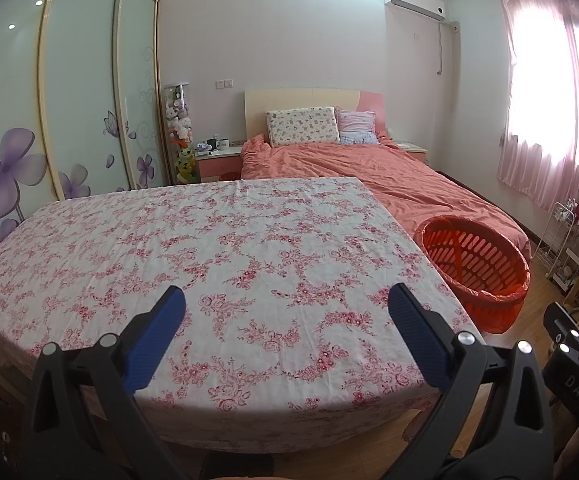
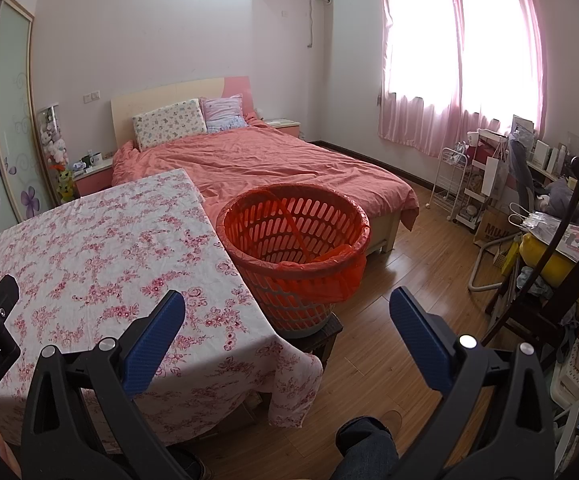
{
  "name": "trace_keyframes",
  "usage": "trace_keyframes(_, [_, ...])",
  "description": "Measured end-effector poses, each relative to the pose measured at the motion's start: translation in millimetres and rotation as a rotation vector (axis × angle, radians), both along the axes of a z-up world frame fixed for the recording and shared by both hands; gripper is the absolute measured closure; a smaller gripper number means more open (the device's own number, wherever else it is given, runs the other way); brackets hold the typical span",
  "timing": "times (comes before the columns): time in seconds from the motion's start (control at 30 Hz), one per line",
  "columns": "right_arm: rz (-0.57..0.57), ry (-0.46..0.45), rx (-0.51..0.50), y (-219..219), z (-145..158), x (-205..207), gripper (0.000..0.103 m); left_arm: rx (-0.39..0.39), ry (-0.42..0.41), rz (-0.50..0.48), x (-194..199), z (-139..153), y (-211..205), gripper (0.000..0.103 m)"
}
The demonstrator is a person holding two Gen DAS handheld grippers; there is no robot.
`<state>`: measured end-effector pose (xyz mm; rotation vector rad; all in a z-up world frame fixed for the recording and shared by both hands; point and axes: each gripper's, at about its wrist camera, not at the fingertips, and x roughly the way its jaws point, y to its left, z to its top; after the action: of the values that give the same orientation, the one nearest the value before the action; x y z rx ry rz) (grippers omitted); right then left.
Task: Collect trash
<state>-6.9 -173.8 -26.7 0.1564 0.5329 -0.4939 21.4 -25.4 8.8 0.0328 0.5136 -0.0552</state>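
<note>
A red slatted basket (image 2: 293, 248) lined with a red plastic bag stands on a low dark stool (image 2: 321, 340) at the table's right side; it also shows in the left wrist view as the basket (image 1: 475, 268). My left gripper (image 1: 287, 304) hovers open above the near part of the floral tablecloth (image 1: 193, 240), nothing between its blue pads (image 1: 157, 340). My right gripper (image 2: 287, 304) is open too, above the table's right corner and the floor, just short of the basket. No loose trash shows on the cloth.
A bed with a salmon cover (image 2: 273, 164) lies behind the table. A wardrobe with glass doors (image 1: 77, 92) fills the left wall. A white trolley (image 2: 449, 184), a dark chair (image 2: 549, 264) and cluttered bags crowd the right. A person's leg and shoe (image 2: 373, 436) are below.
</note>
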Motion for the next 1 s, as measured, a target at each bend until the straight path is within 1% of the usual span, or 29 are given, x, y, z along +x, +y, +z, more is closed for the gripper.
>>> trace_keyframes(1.0, [0.005, 0.000, -0.001, 1.1, -2.7, 2.6, 0.002, 0.001, 0.000, 0.000, 0.5, 1.4, 0.3, 0.004])
